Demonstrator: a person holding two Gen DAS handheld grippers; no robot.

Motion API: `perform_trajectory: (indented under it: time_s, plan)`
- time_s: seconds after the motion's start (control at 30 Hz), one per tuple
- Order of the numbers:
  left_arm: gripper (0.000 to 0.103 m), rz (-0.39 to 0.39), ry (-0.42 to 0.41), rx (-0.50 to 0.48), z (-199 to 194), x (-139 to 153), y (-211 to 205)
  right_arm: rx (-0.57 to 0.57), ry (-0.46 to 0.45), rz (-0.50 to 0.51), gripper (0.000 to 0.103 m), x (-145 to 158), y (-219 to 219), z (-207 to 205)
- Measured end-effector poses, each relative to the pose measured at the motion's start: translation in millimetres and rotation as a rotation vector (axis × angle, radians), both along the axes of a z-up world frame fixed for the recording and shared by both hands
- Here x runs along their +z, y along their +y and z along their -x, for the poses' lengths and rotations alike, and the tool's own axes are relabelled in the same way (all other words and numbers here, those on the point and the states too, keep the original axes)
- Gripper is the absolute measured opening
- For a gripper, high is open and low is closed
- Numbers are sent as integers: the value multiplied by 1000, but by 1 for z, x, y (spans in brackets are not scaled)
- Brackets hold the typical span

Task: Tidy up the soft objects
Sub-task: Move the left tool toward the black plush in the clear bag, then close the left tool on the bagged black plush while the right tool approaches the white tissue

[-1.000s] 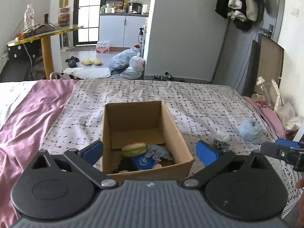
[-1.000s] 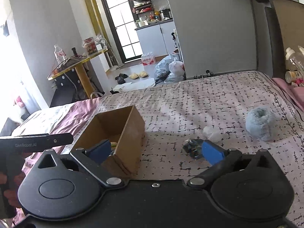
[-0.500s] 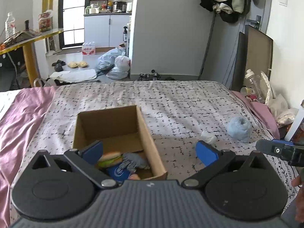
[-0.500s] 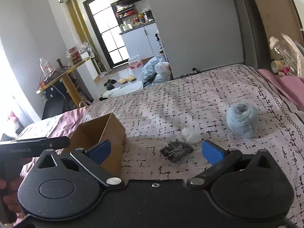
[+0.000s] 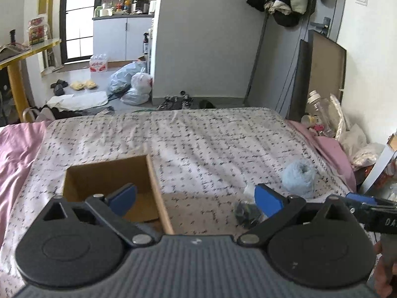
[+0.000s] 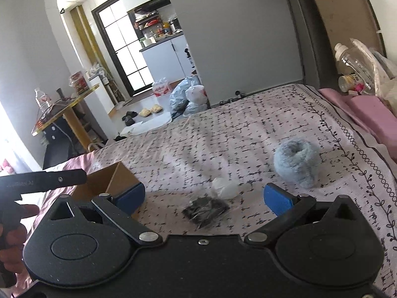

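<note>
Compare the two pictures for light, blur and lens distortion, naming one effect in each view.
Left wrist view: fisheye bends the door frame and wall edges; daylight from the window blows out. Right wrist view: the white lump and dark bundle are smeared by motion blur; the blue fluffy roll casts a soft shadow.

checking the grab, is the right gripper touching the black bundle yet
Apart. The right wrist view shows the right gripper open, jaws either side of the black bundle, bedsheet visible between.
</note>
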State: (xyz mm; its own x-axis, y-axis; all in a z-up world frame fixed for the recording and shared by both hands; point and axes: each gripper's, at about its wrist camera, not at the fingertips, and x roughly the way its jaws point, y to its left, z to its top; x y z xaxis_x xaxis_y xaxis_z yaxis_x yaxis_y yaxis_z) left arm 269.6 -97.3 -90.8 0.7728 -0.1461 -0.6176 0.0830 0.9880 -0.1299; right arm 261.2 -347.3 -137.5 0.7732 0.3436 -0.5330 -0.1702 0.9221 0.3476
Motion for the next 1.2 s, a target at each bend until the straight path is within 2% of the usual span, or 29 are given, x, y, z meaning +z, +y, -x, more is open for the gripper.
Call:
perform_trajectory:
  time_s: [0.23,0.3,0.4,0.5,0.63,0.73,1.2]
  plan:
    - [97,5,21,-40,-19,-13,-23,-29,32,-7,99,-12,-9,-18]
    - [96,0,26,-52,-24,-19,-31,-30,48,-7,92,-15,-11,-24]
    - [93,7,41,-72,-31,-28,-41,-32,74,4,89,-21,-13,-35]
    - [87,19,61,-80,-39,-39,-49,-30,90,3,85,-27,-17,-44]
    - [69,27,101,-92,-51,-54,-60,-37,112,5,81,-33,-22,-55]
    - [65,26,132,-99,-63,-64,-68,-38,130,5,80,-38,-24,-61]
    - [64,-12,295,-116,-109,-120,-97,-44,159,-5,80,-48,-33,-81]
